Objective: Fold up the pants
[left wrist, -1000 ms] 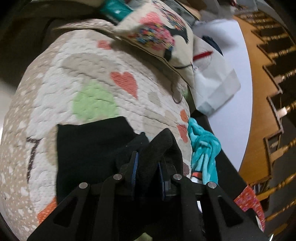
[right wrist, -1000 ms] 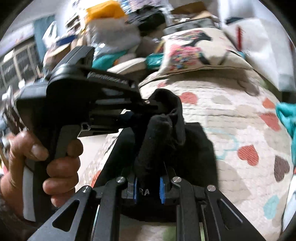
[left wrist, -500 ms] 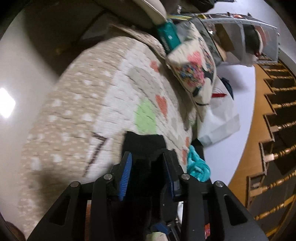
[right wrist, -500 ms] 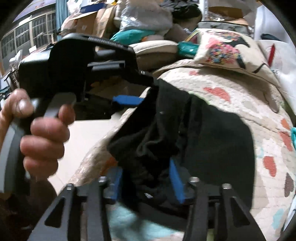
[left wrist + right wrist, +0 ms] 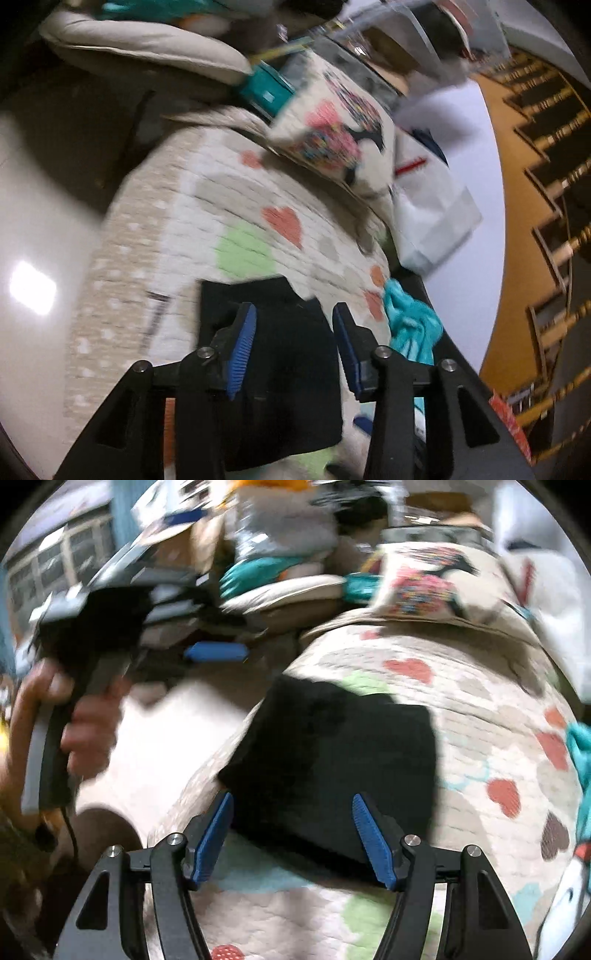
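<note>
Black pants [image 5: 332, 760] lie folded flat on heart-print quilt [image 5: 480, 709], near its left edge. Right gripper [image 5: 295, 834] spread wide, empty, hovering over pants' near edge. Left gripper [image 5: 295, 347] likewise wide apart, empty, above pants [image 5: 284, 387].

No text you can read in either view, no labels, brands or numbers legible (frames motion-blurred throughout).
</note>
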Available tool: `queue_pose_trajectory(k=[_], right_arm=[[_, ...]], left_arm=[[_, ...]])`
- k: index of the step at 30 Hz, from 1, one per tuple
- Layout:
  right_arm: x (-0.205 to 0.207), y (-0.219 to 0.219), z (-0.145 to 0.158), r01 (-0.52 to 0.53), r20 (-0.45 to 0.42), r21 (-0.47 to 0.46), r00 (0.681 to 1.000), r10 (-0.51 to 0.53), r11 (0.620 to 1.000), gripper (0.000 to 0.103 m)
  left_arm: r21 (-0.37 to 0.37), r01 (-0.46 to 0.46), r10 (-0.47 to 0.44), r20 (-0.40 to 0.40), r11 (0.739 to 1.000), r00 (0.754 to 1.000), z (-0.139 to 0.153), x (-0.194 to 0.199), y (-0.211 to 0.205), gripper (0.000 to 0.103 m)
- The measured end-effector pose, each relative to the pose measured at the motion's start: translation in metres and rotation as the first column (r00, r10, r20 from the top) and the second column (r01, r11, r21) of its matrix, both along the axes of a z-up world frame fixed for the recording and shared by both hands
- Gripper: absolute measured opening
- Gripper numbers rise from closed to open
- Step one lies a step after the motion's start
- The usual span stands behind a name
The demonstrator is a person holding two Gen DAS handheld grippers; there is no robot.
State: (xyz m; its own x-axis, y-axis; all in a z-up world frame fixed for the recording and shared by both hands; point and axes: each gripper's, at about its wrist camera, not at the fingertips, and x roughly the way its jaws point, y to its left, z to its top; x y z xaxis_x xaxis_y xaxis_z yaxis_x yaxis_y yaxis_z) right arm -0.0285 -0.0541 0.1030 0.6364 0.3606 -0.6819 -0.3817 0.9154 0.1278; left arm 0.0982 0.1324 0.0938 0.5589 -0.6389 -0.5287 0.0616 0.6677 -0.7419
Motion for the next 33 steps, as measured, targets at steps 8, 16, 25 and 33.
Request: queue_pose_trajectory(k=[8,16,25,33], right_arm=[[0.035,-0.055,-0.031,0.175,-0.142,0.148,0.978,-0.154,0.973,0.072],[0.052,-0.091,-0.076,0.310,-0.350,0.311,0.916,-0.195,0.898,0.079],[0.046,-0.105,-0.063,0.352,-0.299,0.298,0.917,-0.264,0.887,0.080],[0.042,-0.128,-0.065,0.412,-0.337,0.367,0.895,-0.294,0.834,0.080]], left_arm=[[0.184,-0.064,0.095,-0.165,0.981,0.982,-0.070,0.023,-0.009,0.044],[0.119,-0.097,0.117,-0.173,0.988,0.978,-0.088,0.016,0.004,0.069],[0.081,-0.199,0.210,-0.156,0.977,0.965,-0.072,-0.021,0.030,0.068],[0.000,-0.198,0.195,-0.170,0.980,0.966,-0.073,-0.040,0.024,0.068]])
